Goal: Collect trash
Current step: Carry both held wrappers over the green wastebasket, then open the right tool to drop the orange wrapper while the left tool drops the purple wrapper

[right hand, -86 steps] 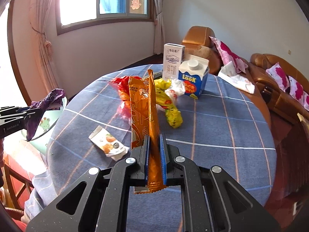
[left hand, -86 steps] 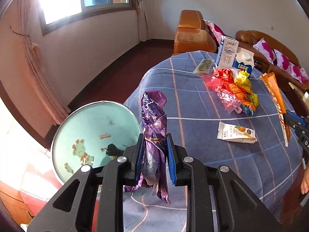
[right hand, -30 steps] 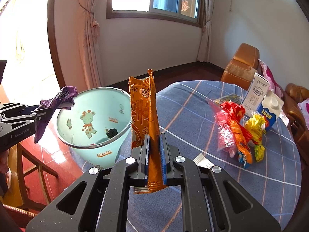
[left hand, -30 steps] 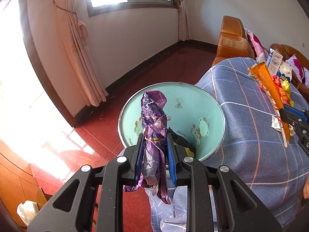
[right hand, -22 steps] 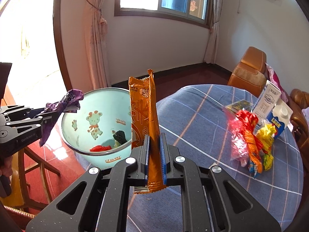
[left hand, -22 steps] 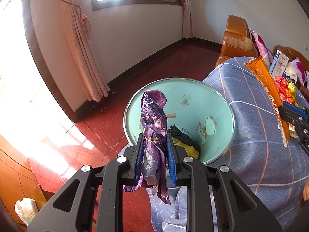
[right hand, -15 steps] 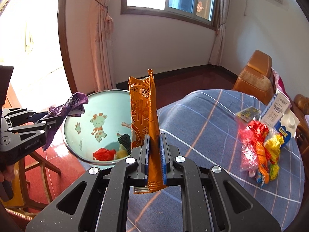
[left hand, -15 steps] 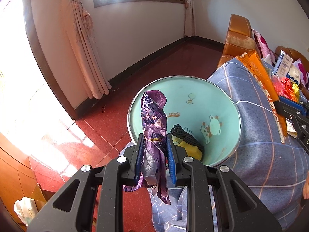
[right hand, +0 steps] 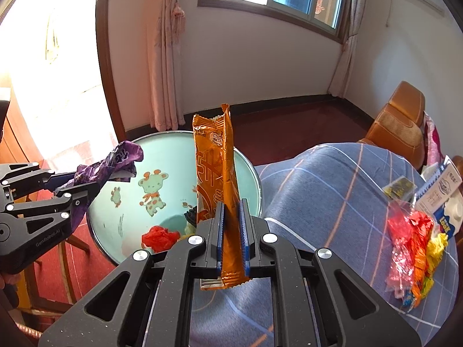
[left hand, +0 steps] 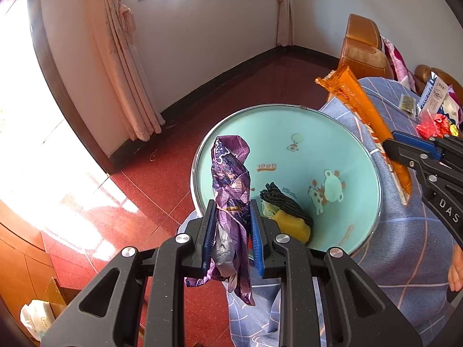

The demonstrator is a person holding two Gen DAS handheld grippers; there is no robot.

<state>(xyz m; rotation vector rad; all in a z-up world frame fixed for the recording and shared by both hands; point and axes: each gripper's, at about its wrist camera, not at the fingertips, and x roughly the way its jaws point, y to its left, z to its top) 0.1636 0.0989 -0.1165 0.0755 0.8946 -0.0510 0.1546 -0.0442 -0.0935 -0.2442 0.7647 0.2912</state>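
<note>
Sunlight is pouring through the window onto a red tiled floor (left hand: 144,202), where a mint-green bin (left hand: 289,133) printed with cartoon animals is standing just beside a round surface (right hand: 332,179) draped in a blue checked cloth. Left tongs (left hand: 233,225) are pinching a crumpled purple wrapper (left hand: 230,173), which is sticking up between the blue pads and hanging out below them; seen from the left wrist, the wrapper is lying over the near rim of the bin. Right tongs (right hand: 231,228) are pressing together on a long orange wrapper (right hand: 215,167) that is standing upright between the pads, its torn top showing in front of the bin's far rim. Inside the bin a yellow piece (left hand: 289,225), a black ridged piece (left hand: 283,202) and a red crumpled scrap (right hand: 159,238) are already lying. On the cloth, well apart from both tongs, a heap of red, orange and yellow wrappers (right hand: 413,248) is resting beside a milk carton (right hand: 450,217) and a white box (right hand: 437,193).
</note>
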